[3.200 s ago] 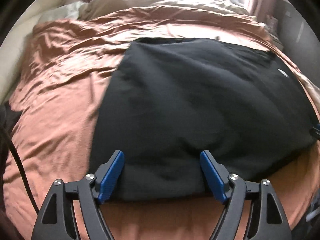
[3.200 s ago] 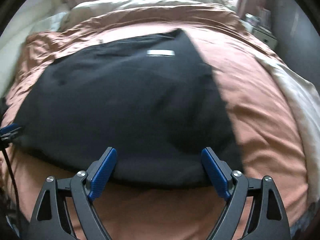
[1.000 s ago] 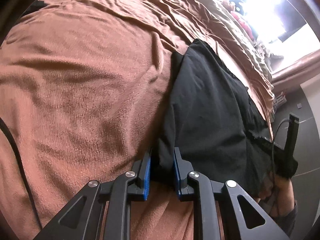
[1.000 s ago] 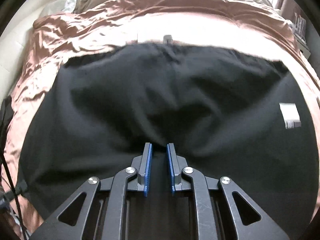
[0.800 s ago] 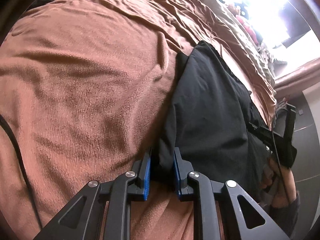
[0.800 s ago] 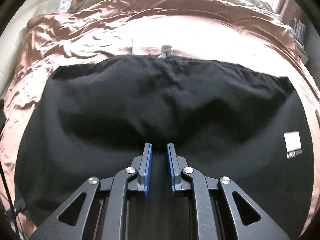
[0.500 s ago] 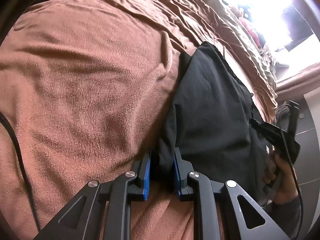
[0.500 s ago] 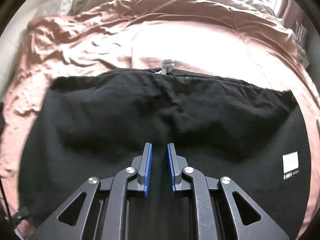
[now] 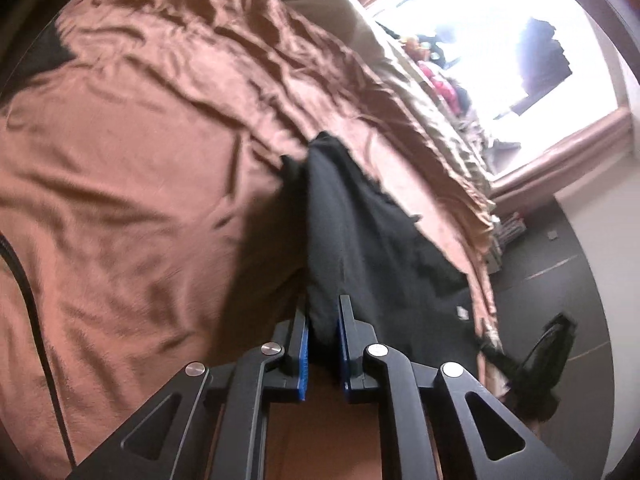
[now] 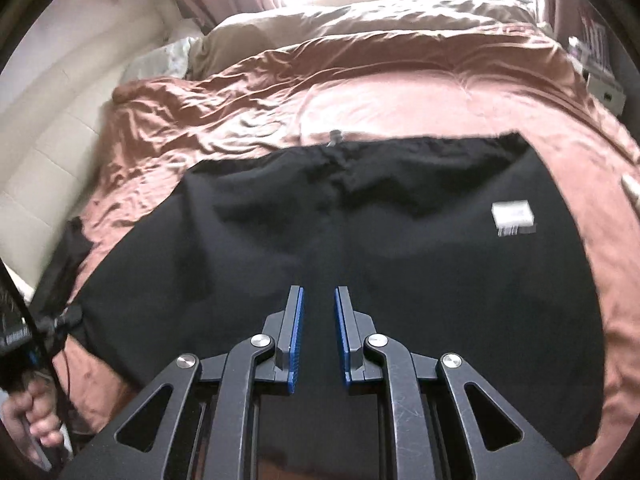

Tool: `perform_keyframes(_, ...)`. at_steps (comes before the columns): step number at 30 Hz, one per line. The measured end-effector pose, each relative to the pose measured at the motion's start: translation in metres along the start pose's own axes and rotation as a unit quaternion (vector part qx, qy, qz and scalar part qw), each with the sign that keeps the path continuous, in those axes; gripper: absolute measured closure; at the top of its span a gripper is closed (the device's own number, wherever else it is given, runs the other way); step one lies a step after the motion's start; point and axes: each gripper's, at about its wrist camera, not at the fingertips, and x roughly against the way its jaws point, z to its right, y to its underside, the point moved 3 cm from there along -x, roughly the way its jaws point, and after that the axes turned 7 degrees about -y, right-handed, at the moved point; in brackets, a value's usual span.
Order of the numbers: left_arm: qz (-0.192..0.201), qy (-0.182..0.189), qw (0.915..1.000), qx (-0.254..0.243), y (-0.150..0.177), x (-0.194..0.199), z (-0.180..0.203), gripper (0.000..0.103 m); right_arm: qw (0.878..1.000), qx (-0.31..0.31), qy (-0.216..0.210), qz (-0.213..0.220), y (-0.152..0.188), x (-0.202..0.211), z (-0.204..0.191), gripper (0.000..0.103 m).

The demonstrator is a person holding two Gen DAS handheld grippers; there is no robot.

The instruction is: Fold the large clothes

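With the near hem of the black garment (image 10: 360, 248) pinched in both tools, the fold direction is set by how the cloth lies relative to each wrist. The left gripper (image 9: 323, 344) has its blue pads closed onto a bunched corner of the fabric — the cloth rises from between them and runs away and to the right, edge-on in the left wrist view, over the brown bedspread (image 9: 120, 184). The right gripper (image 10: 319, 336) shows its pads drawn close with a narrow gap; black fabric lies under and between them, so it appears to clamp the hem, though the contact itself is hard to make out.

From the right wrist view the garment spreads forward from the pads toward the waistband (image 10: 360, 148), with its white label (image 10: 513, 214) off to the right. The long axis therefore runs away from both tools — toward the pillows and window.

Judgement: the coming move carries the near edge forward along that axis to meet the far waistband. Neither hand is clearly nearer; both hold the same edge, left corner and mid-hem.
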Motion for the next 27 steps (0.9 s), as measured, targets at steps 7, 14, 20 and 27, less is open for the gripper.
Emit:
perform_keyframes(7,0.023,0.04,0.998,-0.042,-0.007,0.023,0.055,0.093,0.998,-0.035,-0.045,-0.018,0.051,0.002,0.008,0.091)
perform_keyframes(14,0.021,0.071,0.9925,-0.097,-0.003,0.028,0.122,0.095,0.996,-0.065,-0.049,-0.042,0.073,-0.03,0.03,0.091)
perform_keyframes(20,0.022,0.101,0.9814,-0.162,0.014,0.027,0.195,0.096,0.993,-0.084,-0.072,-0.036,0.064,-0.01,0.043,0.091)
perform_keyframes(27,0.004,0.116,0.9685,-0.221,0.043,0.004,0.262,0.096,0.989,-0.124,-0.065,0.05,0.065,0.065,0.099,0.089)
